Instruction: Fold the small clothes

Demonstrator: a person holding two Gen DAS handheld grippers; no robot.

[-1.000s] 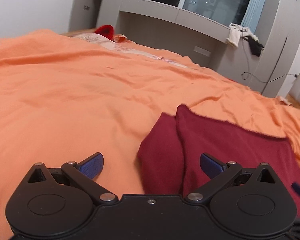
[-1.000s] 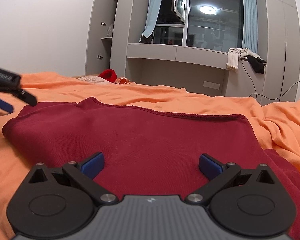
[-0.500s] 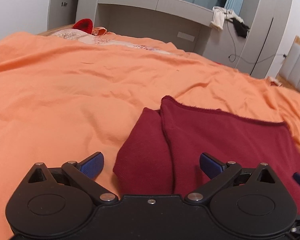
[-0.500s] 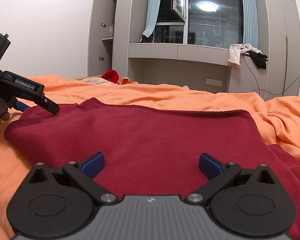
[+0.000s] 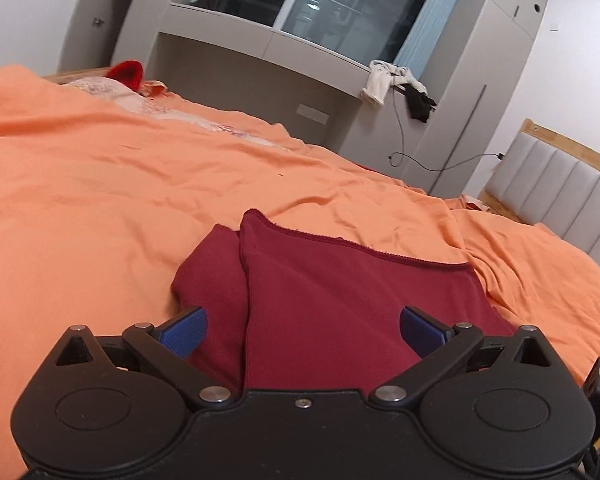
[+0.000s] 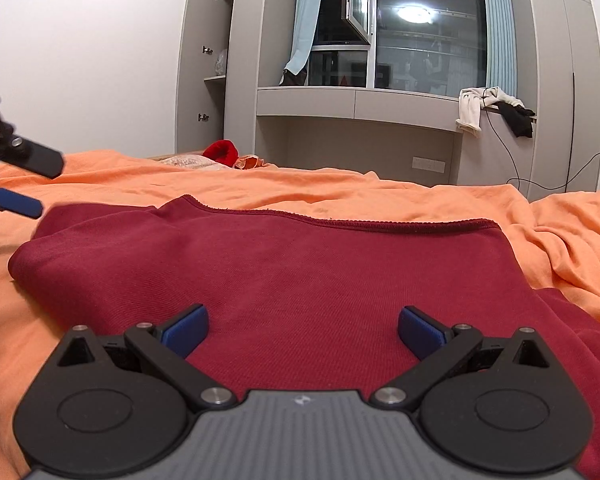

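Nearest the cameras, both tools had their blue pads spread wide with nothing between them: the left gripper (image 5: pixel 302 330) hung over the left edge of the dark red garment (image 6: pixel 300 280), and the right gripper (image 6: pixel 302 330) hung over its near middle. The garment lay folded and fairly flat on the orange bedspread (image 5: pixel 100 184), its hemmed edge running across the far side and a folded-under part showing along its left side. In the right wrist view the left gripper appeared at the left margin, just beside the garment's left corner. The bedspread was lightly rumpled, more so to the right. Farther back on the bed sat a bright red item (image 6: pixel 222 152) beside a pale patterned cloth (image 5: pixel 112 94). To the right stood a padded grey headboard (image 5: pixel 556 196). Beyond the bed rose grey built-in cabinets (image 6: pixel 356 108) with a ledge, white and black clothes (image 6: pixel 496 110) draped on it, blue curtains (image 6: pixel 302 24), and a dark window (image 6: pixel 426 32) reflecting a ceiling lamp
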